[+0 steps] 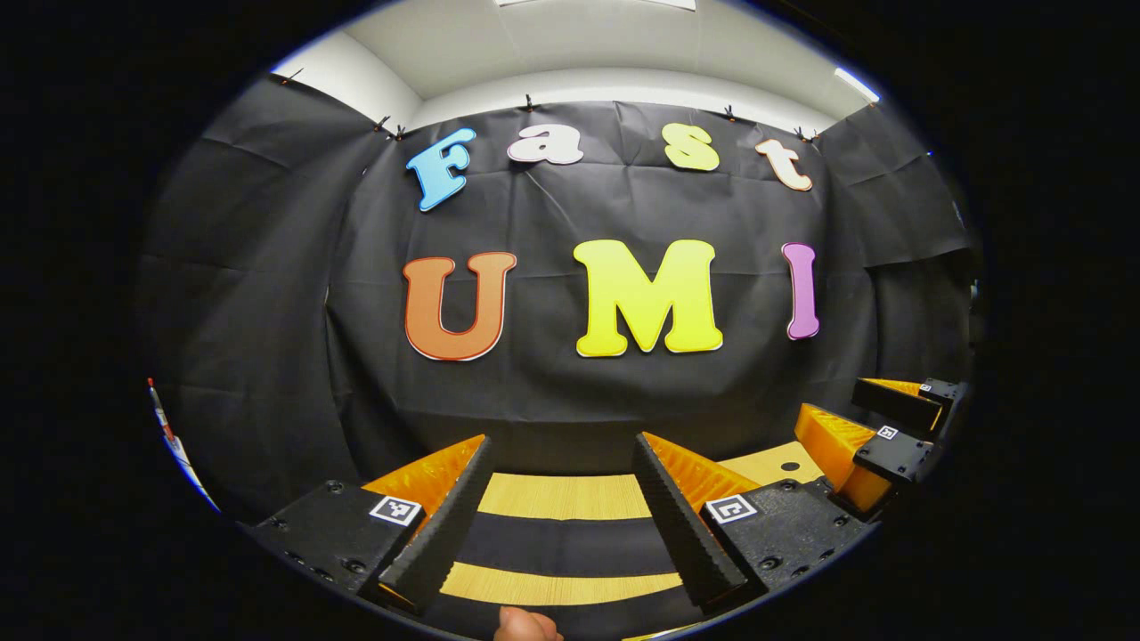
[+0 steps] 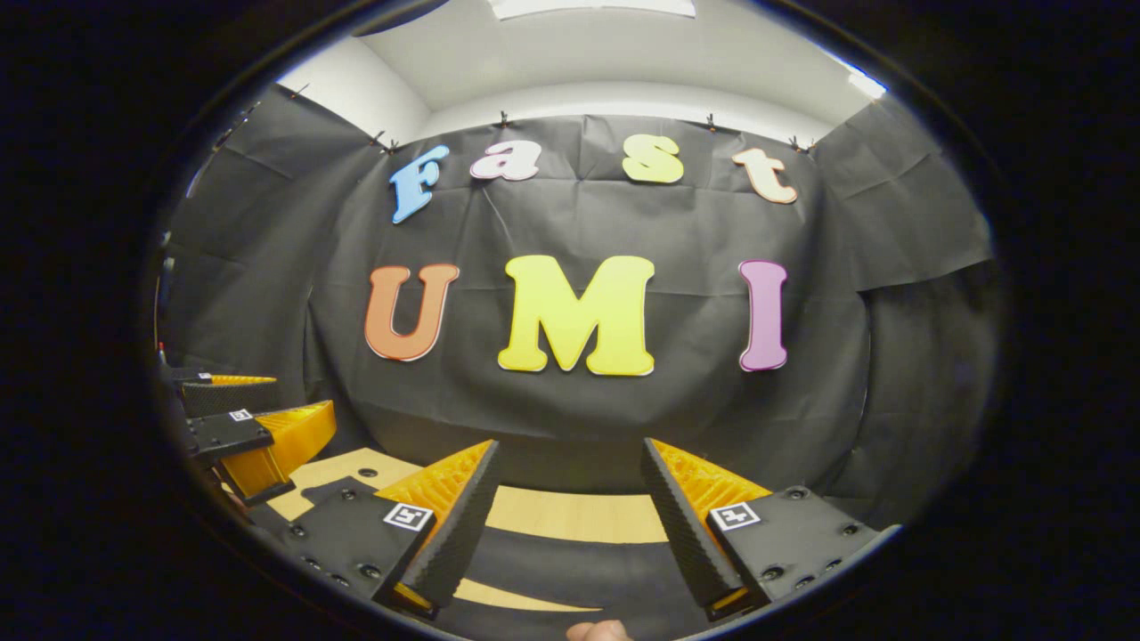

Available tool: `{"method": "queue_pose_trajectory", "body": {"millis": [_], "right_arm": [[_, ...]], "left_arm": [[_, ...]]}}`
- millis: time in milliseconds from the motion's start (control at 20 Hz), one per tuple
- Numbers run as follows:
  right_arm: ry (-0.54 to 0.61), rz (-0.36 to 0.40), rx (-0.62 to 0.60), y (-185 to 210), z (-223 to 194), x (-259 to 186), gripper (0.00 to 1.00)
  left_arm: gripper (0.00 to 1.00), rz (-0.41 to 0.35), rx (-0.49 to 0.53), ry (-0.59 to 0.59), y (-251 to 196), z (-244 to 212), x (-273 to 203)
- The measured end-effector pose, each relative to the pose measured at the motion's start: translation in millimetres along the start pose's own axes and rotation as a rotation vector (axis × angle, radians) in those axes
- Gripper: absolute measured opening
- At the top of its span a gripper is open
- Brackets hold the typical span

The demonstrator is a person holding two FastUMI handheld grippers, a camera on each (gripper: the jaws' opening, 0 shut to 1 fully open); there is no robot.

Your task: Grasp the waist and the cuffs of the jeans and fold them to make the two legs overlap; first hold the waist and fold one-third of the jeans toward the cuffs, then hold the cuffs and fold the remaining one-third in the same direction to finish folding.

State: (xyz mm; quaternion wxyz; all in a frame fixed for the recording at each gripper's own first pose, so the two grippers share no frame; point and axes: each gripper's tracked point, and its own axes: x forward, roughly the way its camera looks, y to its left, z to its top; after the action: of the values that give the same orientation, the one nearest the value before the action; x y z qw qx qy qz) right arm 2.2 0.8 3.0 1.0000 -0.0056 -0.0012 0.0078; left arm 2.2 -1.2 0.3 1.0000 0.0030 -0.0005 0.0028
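The left tool (image 1: 563,512) is spread, its two fingers wide apart with nothing between them. Through the gap the left gripper view shows a pale wooden tabletop (image 1: 561,495) crossed by a dark band (image 1: 570,540); whether that band is the jeans cannot be told. A fingertip (image 1: 527,625) shows at the bottom edge of that view.

The right tool (image 2: 570,521) is likewise spread and holds nothing, over the same tabletop and dark band. A second fingertip (image 2: 598,631) shows at the bottom edge of the right gripper view.

That makes two tools, side by side and near each other, both facing the booth's black cloth wall (image 1: 570,392) beyond the tabletop's far edge. A white ceiling (image 1: 588,44) with two lamps sits above the cloth.
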Motion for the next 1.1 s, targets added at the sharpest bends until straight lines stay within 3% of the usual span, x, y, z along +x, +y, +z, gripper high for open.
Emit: {"method": "queue_pose_trajectory", "body": {"millis": [600, 750, 1000, 1100], "right_arm": [[0.002, 0.013, 0.0, 3.1, -0.6, 6.7, 0.96], [0.008, 0.022, -0.003, 3.3, -2.0, 7.5, 0.96], [0.036, 0.006, -0.005, -11.2, -11.2, 9.8, 0.96], [0.05, -0.004, -0.013, -19.3, -15.1, 12.0, 0.96]], "left_arm": [[1.0, 0.01, -0.006, 0.003, 3.9, -0.7, 4.7], [1.0, 0.024, -0.097, 0.082, 16.3, -22.8, -2.0], [1.0, 0.216, -0.292, 0.342, 95.3, -107.4, -43.3], [0.98, 0.316, -0.445, 0.484, 127.8, -152.5, -66.7]]}}
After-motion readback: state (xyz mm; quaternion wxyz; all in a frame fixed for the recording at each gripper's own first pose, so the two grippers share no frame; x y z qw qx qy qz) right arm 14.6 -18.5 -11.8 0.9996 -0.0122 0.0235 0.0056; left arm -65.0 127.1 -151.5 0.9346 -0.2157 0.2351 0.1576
